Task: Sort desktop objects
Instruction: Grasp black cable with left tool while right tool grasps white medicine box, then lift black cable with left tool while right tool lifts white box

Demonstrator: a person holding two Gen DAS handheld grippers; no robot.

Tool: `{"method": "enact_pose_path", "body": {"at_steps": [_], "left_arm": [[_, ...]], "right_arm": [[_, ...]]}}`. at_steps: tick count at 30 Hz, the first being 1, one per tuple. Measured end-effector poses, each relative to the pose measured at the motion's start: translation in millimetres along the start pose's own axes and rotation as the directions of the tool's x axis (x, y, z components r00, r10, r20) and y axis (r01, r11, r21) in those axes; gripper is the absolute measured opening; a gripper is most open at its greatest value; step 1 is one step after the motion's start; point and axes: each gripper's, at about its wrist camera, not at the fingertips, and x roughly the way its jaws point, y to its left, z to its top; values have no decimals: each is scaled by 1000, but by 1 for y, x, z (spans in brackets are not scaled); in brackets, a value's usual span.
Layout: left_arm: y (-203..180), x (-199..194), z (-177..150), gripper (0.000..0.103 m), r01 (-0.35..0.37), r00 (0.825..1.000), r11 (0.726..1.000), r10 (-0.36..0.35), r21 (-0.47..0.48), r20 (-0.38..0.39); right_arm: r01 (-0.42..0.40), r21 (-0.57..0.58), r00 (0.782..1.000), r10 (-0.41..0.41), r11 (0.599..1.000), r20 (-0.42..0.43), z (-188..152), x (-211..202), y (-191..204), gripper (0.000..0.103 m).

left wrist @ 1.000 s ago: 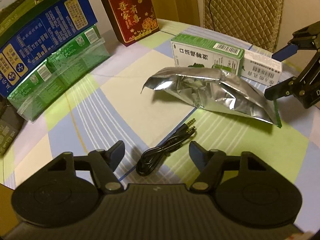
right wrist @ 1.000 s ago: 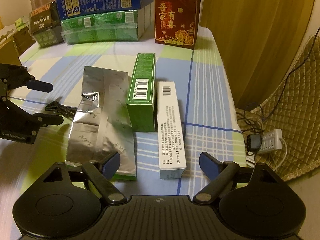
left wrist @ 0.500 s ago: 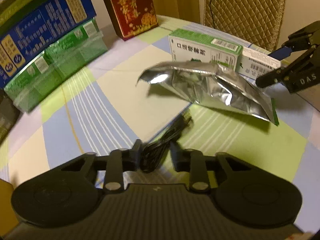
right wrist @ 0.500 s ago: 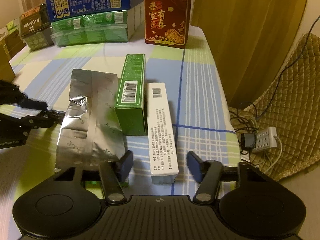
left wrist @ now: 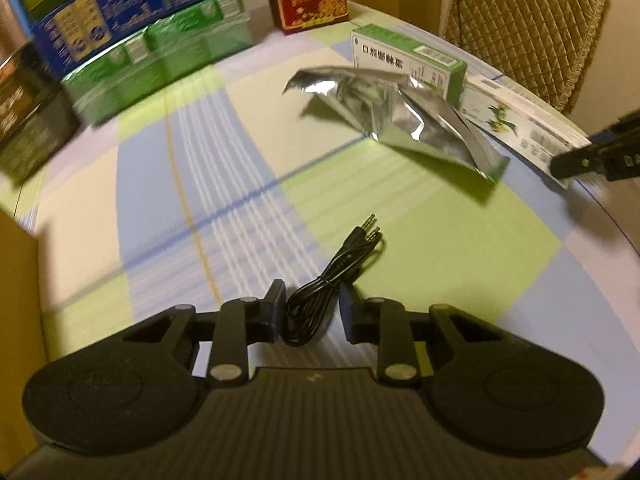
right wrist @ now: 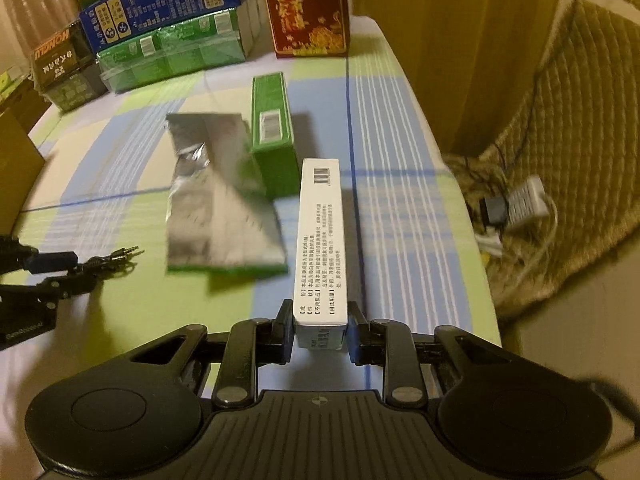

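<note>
A coiled black audio cable (left wrist: 308, 312) lies between the pads of my left gripper (left wrist: 311, 312), which is shut on it; its two plugs (left wrist: 370, 228) point away over the checked tablecloth (left wrist: 200, 200). My right gripper (right wrist: 320, 328) is closing tight on the near end of a long white box (right wrist: 320, 240), with a pad pressing on each side. A crumpled silver foil pouch (right wrist: 224, 208) and a green box (right wrist: 274, 128) lie left of the white box. The left gripper (right wrist: 60, 272) also shows at the left edge of the right wrist view, with the cable (right wrist: 116, 260) in it.
Stacked blue and green cartons (right wrist: 168, 20), a black carton (right wrist: 60, 64) and an upright red box (right wrist: 308, 8) line the table's far side. A brown cardboard box (left wrist: 16, 280) stands at the left. Past the right table edge are a quilted chair (left wrist: 520, 20) and a power strip (right wrist: 524, 204) on the floor.
Both grippers went from open to shut, the left on the cable, the right on the white box. The white box has slid nearer, away from the green box. Both hands moved sideways.
</note>
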Motion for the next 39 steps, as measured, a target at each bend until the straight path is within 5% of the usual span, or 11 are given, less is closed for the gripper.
{"method": "enact_pose_path", "body": {"at_steps": [4,11,16,18,21,22,27,39], "left_arm": [[-7,-17,-23,24,-31,999,999,31,-23,-14],[-8,-49,-55,24,-21,1000,996,19,-89,-23],[-6,-69,-69,19,0,1000,992,-2,-123,-16],[-8,-74,-73,20,-6,1000,994,5,-110,-12],[-9,-79,-78,21,2,1000,995,-1,-102,6],[-9,-81,-79,23,6,1000,995,-4,-98,22],[-5,-79,-79,41,0,998,998,3,-56,55],[-6,-55,-76,40,81,993,994,-87,72,81]], "right_arm": [[-52,99,998,55,994,-29,-22,-22,5,23],[-108,112,993,114,988,-41,-41,-53,42,23],[-220,192,970,235,957,-59,-54,-57,54,23],[-186,155,978,197,970,-60,-58,-59,62,25],[-115,115,992,121,987,-44,-61,-61,66,66],[-98,91,995,101,991,-28,-61,-63,68,72],[-62,-30,998,63,998,6,-63,-64,80,73],[-80,-133,997,78,988,-15,-62,-25,98,71]]}}
